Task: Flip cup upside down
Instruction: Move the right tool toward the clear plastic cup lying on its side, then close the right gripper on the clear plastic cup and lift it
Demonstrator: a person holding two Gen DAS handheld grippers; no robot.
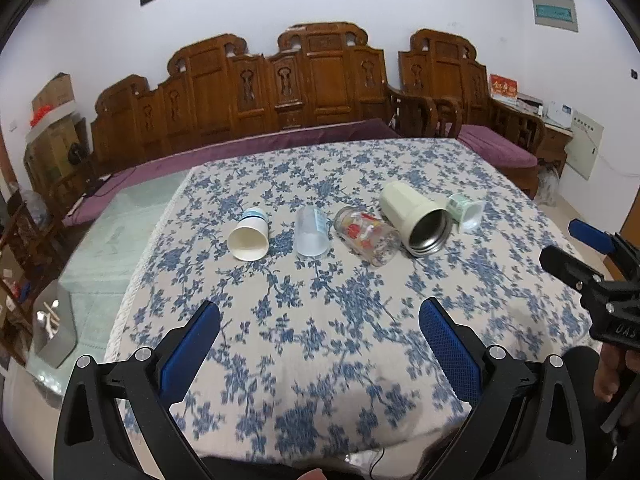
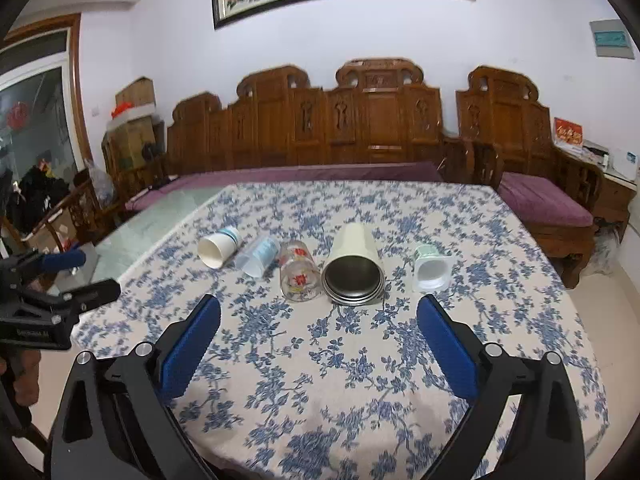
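Several cups lie on their sides in a row on the floral tablecloth, mouths toward me: a white paper cup, a frosted clear plastic cup, a glass with red print, a cream steel-lined tumbler, and a small white-green plastic cup. My left gripper is open and empty, well short of the row. My right gripper is open and empty, just short of the glass and the tumbler.
The cloth leaves bare glass tabletop on the left. A metal napkin holder stands near the left front. A carved wooden sofa with purple cushions lines the far wall. The right gripper shows at the right edge of the left wrist view.
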